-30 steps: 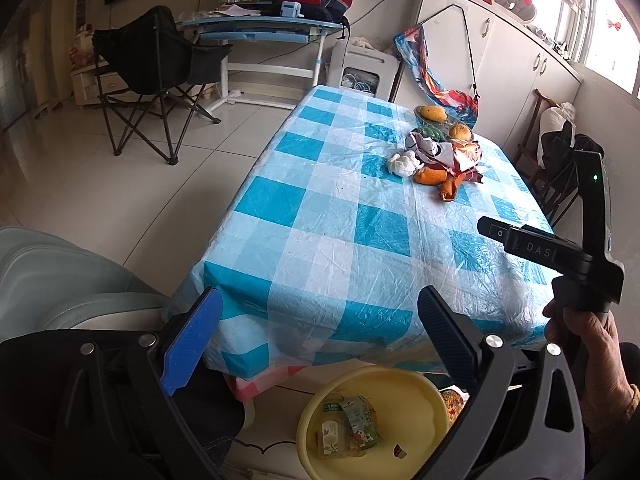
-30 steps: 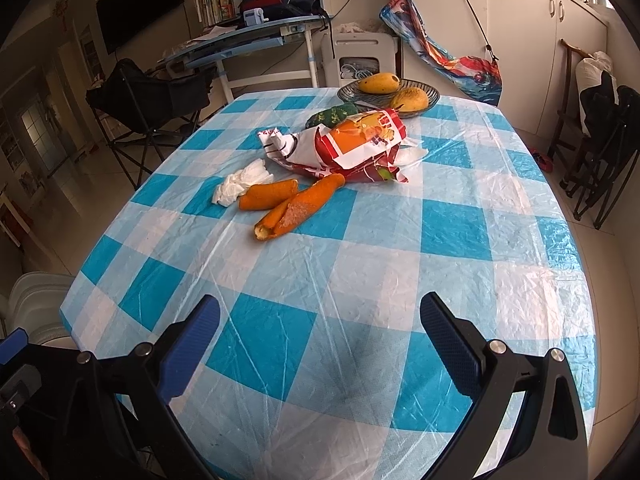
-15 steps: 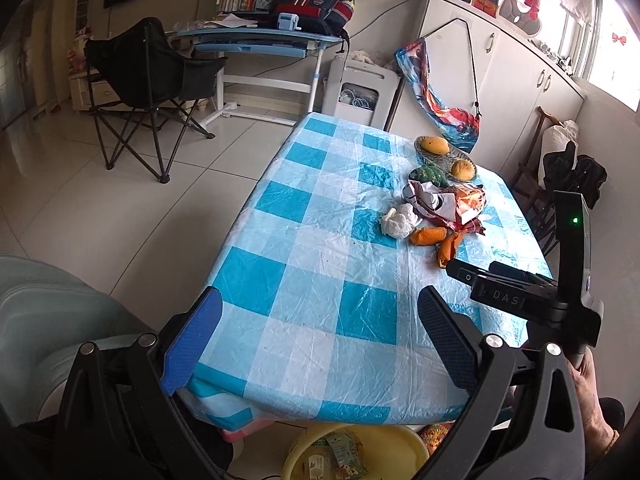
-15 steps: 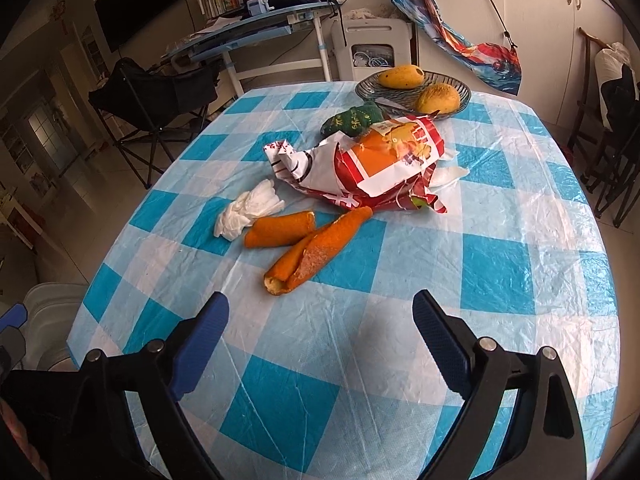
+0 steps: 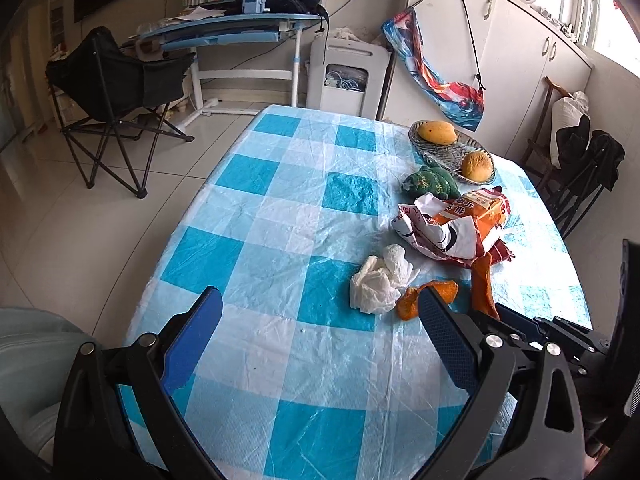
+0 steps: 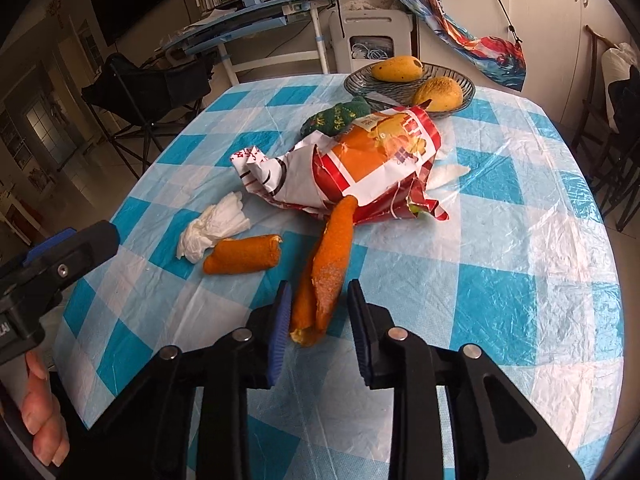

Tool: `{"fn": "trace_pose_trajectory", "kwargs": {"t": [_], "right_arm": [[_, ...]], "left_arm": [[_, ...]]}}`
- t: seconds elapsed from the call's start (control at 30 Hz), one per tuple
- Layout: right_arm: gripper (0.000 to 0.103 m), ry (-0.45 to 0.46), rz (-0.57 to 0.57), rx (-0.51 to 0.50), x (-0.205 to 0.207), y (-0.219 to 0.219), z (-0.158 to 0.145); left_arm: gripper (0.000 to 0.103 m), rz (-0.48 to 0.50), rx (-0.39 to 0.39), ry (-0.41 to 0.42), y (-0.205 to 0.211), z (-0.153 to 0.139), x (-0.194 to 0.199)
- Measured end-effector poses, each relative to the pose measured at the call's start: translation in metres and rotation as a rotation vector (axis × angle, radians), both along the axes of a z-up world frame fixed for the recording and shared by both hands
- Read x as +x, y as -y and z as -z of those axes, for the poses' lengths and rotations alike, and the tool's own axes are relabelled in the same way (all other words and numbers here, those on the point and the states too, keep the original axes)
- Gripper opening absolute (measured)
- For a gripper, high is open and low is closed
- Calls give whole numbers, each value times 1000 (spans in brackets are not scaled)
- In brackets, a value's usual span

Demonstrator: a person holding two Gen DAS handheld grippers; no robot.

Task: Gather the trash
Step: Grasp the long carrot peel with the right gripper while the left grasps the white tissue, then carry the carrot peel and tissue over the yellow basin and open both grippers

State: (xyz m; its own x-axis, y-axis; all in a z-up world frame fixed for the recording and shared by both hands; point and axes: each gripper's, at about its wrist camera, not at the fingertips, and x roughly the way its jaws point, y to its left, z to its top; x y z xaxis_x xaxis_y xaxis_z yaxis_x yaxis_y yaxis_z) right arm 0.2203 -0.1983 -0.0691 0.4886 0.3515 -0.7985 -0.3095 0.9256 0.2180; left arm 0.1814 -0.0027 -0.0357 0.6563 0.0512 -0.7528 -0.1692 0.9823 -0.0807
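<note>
At lower centre of the right wrist view, the right gripper (image 6: 318,312) has its jaws narrowed around the long orange peel (image 6: 325,271), possibly touching it. The left gripper (image 5: 320,330) is spread wide above the checked tablecloth (image 5: 280,216), crumpled tissue (image 5: 382,280) beyond it.

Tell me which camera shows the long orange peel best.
The right wrist view: the long orange peel lies whole, its near end between the right gripper's narrowed fingers, far end against the snack bag. In the left wrist view, that peel is only a strip, its near end hidden behind gripper parts.
</note>
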Motion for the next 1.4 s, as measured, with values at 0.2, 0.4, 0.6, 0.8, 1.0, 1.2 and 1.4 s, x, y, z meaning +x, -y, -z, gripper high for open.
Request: {"fn": "trace_pose_trajectory", "kwargs": {"t": [0.2, 0.4, 0.6, 0.8, 1.0, 1.2, 1.4], "right_arm": [[20, -21, -3, 59, -2, 11, 0], [20, -74, -5, 185, -6, 20, -2], [20, -55, -61, 249, -30, 11, -24], [20, -58, -152, 265, -86, -1, -31], [20, -101, -273, 185, -161, -19, -23], [23, -171, -352, 85, -221, -29, -2], [53, -81, -230, 42, -238, -8, -11]], "left_arm": [[89, 33, 47, -62, 15, 28, 40], [25, 107, 38, -79, 24, 36, 44], [22, 87, -10, -26, 5, 14, 4], [22, 60, -64, 7, -15, -4, -70], [22, 73, -74, -1, -22, -3, -144], [22, 138, -42, -20, -9, -1, -196], [22, 188, -18, -126, 6, 17, -233]]}}
